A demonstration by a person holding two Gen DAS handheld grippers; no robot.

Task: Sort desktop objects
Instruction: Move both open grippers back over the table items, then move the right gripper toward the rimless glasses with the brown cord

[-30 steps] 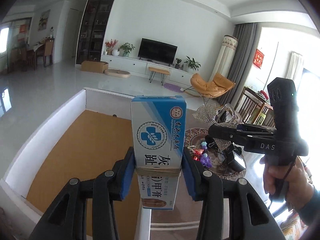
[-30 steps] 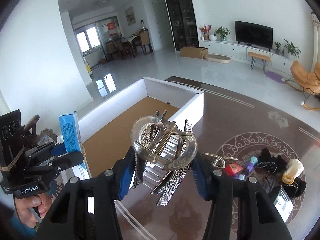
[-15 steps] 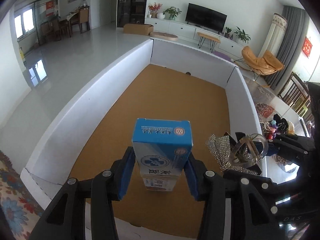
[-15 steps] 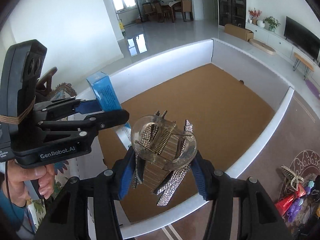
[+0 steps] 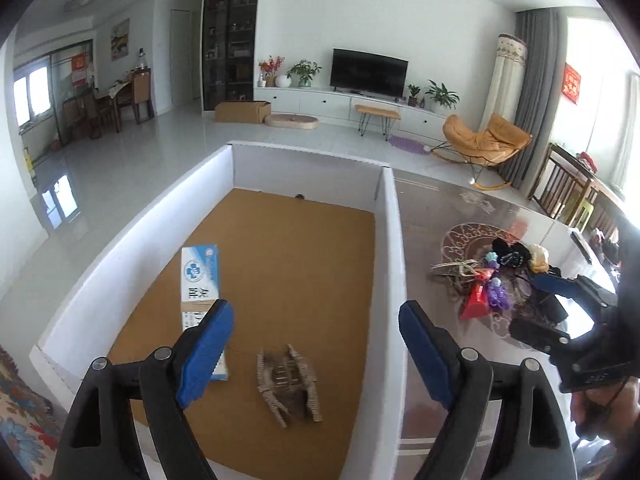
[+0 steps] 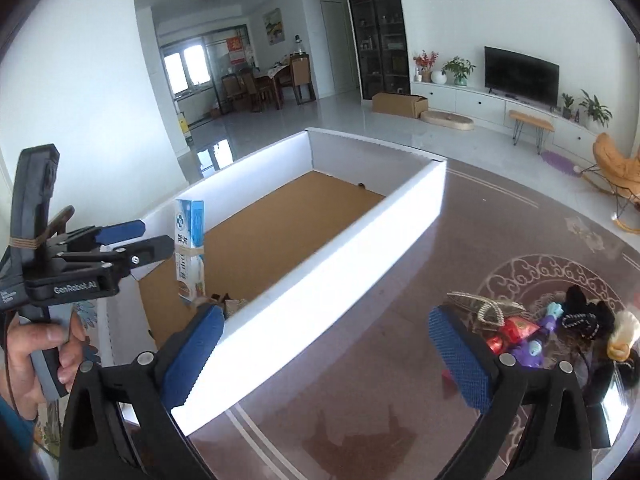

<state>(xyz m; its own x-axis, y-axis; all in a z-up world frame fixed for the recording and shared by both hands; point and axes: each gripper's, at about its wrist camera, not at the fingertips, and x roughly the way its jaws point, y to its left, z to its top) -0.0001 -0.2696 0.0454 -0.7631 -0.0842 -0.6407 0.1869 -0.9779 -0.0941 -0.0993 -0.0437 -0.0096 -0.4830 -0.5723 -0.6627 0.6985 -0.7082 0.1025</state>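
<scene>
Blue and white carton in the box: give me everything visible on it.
The carton is a long, slim cardboard pack, white and light blue, with a round blue cross-like logo, dark Chinese characters and a tan band around its middle. In the left wrist view it appears to lie flat on the brown floor of the white-walled box, near the left wall; in the right wrist view it looks upright. No fingers touch it. The hair clip lies apart from it.

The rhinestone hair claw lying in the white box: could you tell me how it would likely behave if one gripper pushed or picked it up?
The hair claw lies splayed on the box's cardboard floor, so it would probably slide, not roll. Its curved teeth and glittery facing look hard and uneven, so flat pads may slip or twist it. Being small and openwork, it is likely light, though its teeth could snap under a hard squeeze.
</scene>
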